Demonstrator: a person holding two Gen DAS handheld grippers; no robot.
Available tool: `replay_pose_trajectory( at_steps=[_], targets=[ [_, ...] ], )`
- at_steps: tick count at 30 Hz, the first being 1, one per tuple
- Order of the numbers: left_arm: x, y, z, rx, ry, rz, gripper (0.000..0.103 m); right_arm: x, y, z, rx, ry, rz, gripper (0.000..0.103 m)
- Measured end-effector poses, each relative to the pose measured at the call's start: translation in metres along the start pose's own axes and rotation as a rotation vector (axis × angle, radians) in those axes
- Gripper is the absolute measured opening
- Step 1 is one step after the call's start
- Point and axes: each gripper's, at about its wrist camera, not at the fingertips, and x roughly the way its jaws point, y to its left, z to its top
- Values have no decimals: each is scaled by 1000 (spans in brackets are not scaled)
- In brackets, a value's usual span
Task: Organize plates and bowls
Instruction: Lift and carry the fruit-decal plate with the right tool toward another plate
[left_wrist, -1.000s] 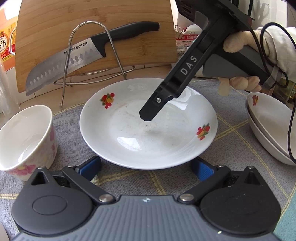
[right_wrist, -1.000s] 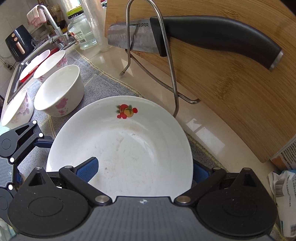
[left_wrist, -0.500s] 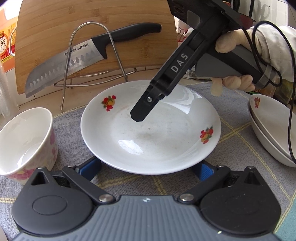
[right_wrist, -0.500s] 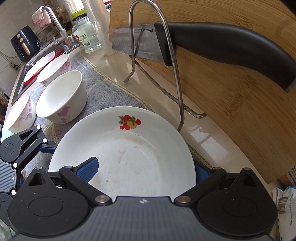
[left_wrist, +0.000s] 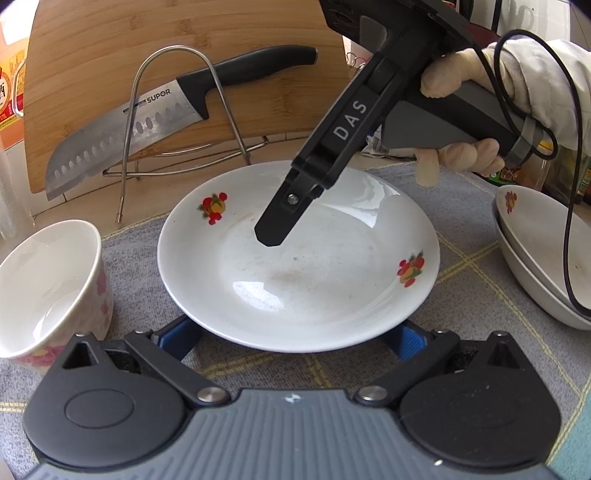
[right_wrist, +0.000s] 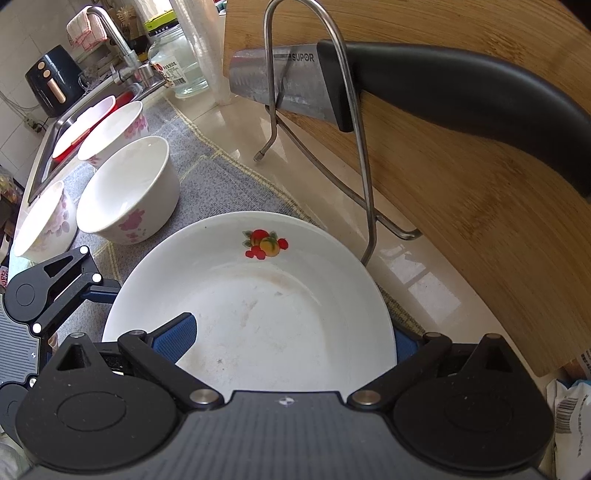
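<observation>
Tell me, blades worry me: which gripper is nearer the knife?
Right. The right gripper hangs over the plate in front of the knife; the left gripper sits at its opposite rim.

The plate (left_wrist: 299, 273) is shiny white china with faint brown smudges. The bowls (right_wrist: 129, 190) are smooth and glossy too. Under them lies a grey woven cloth (left_wrist: 136, 251) — rough and dull. The cutting board (right_wrist: 461, 155) is grainy wood. The knife (left_wrist: 147, 125) has a shiny metal blade and a black plastic handle — the rack (right_wrist: 354, 122) is bare steel wire.

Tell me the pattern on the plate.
White plate with red-and-orange fruit motifs; clearest in the right wrist view.
</observation>
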Motion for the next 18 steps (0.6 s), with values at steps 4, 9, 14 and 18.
replay_pose_trajectory(
  at_steps=[4,9,14,18],
  targets=[
    [0,-3,1,19,-8,8,102,1,3,2,-16,18,-10,103],
    [-1,-3,1,13,-2,3,102,1,3,2,-10,19,-9,103],
    [-1,-2,4,9,9,5,101,1,2,3,14,18,-6,103],
    [-1,-2,5,8,16,3,101,0,4,3,11,21,-7,103]
  ],
)
